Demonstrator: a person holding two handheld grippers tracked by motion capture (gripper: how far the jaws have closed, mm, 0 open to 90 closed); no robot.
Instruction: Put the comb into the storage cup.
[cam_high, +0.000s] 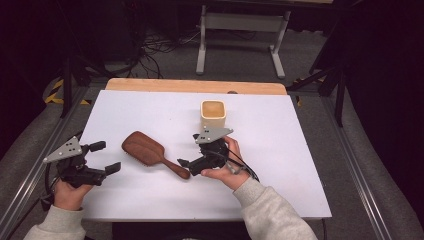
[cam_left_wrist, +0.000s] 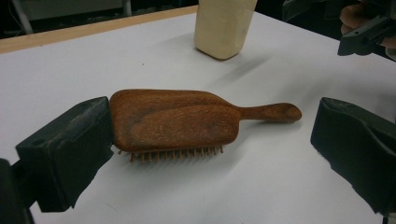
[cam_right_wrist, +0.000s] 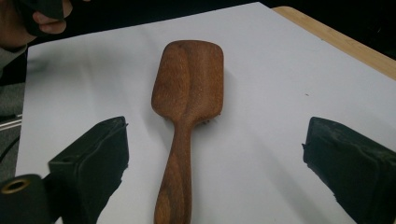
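Note:
A brown wooden hairbrush (cam_high: 150, 152) lies bristles down on the white table (cam_high: 280, 165), its handle pointing right. My left gripper (cam_high: 106, 157) rests near the table's left edge, open, and faces the brush head (cam_left_wrist: 173, 119) from a short way off without touching it. My right gripper (cam_high: 190, 150) is open at the handle end. In the right gripper view the handle (cam_right_wrist: 180, 177) runs up between the two black jaws, nearer the left one, and neither pad touches it.
A cream square cup (cam_high: 213, 114) stands upright behind the brush, just beyond the right gripper. A wooden strip (cam_high: 195, 86) edges the table's far side. Metal rails run along both sides, and a grey stand (cam_high: 240, 35) is on the floor beyond.

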